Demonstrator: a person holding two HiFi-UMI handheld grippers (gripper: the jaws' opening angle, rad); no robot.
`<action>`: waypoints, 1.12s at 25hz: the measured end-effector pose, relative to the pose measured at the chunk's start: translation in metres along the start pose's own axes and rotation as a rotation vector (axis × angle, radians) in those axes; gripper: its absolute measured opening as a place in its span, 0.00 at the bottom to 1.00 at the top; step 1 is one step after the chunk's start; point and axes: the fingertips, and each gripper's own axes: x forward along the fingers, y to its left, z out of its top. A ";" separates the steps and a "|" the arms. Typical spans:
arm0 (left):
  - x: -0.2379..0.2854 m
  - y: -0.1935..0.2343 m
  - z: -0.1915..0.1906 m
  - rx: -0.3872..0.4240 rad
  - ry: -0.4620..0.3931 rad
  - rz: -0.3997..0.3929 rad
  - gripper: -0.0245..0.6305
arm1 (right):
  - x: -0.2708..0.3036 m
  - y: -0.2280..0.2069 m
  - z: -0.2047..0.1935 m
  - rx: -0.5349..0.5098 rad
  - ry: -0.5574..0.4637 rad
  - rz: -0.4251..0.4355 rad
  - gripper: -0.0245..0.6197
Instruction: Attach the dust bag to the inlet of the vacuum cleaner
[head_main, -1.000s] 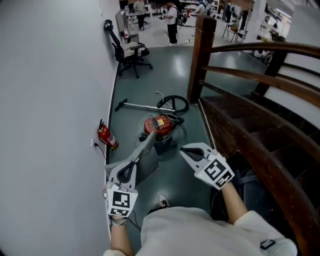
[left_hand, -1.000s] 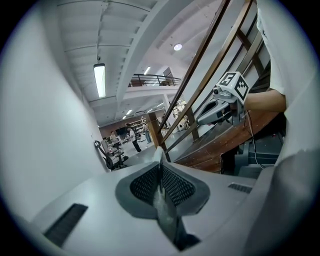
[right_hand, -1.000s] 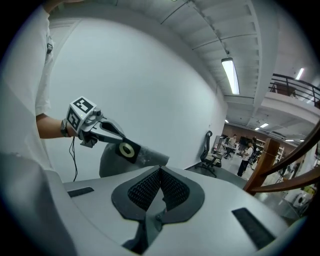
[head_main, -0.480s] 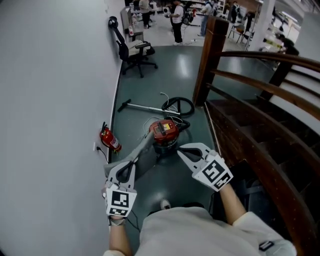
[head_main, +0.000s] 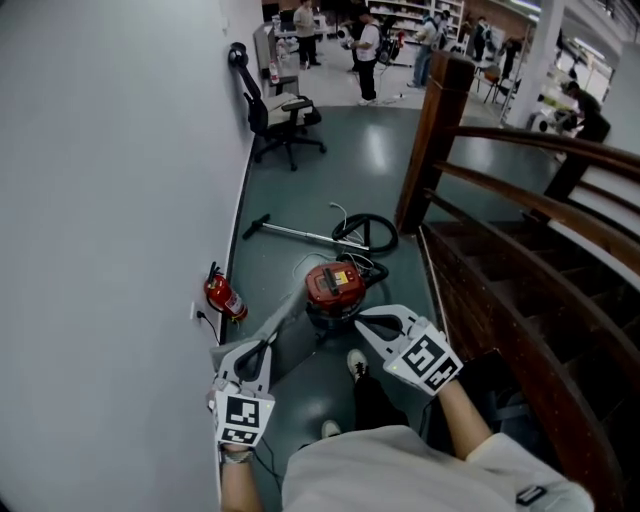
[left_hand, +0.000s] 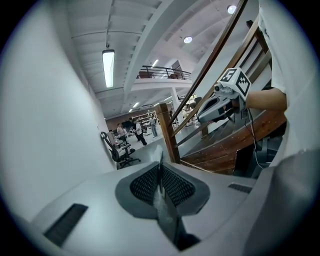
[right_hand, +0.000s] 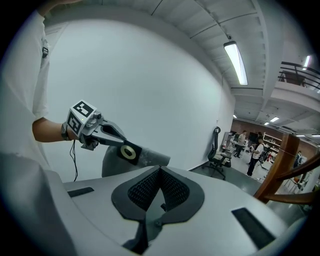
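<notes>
A red fire extinguisher (head_main: 222, 295) stood at the foot of the white wall (head_main: 110, 200). Beside it, the left gripper (head_main: 264, 343) was clamped on the edge of the grey dust bag (head_main: 284, 317). In the left gripper view, the thin sheet sat squeezed between the closed jaws. The bag stretched ahead of that gripper, off the floor, and in the head view its far end showed just left of the red vacuum cleaner (head_main: 335, 287) on the green floor (head_main: 330, 150). The right gripper view showed the bag's dark collar with a pale ring (right_hand: 129, 152). The right gripper (head_main: 366, 319), jaws pressed together with nothing between them, was level with the left one and well apart from the bag. A wooden staircase (head_main: 520, 290) rose at right. The yellow label on top of the vacuum cleaner was too small to read.
</notes>
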 end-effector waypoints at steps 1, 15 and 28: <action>0.006 0.004 0.000 -0.003 0.002 0.009 0.07 | 0.006 -0.006 0.002 -0.003 -0.004 0.008 0.08; 0.103 0.069 -0.044 -0.149 0.089 0.162 0.07 | 0.122 -0.105 -0.040 -0.019 0.058 0.137 0.08; 0.213 0.105 -0.136 -0.229 0.102 0.200 0.07 | 0.251 -0.164 -0.136 0.110 0.167 0.174 0.08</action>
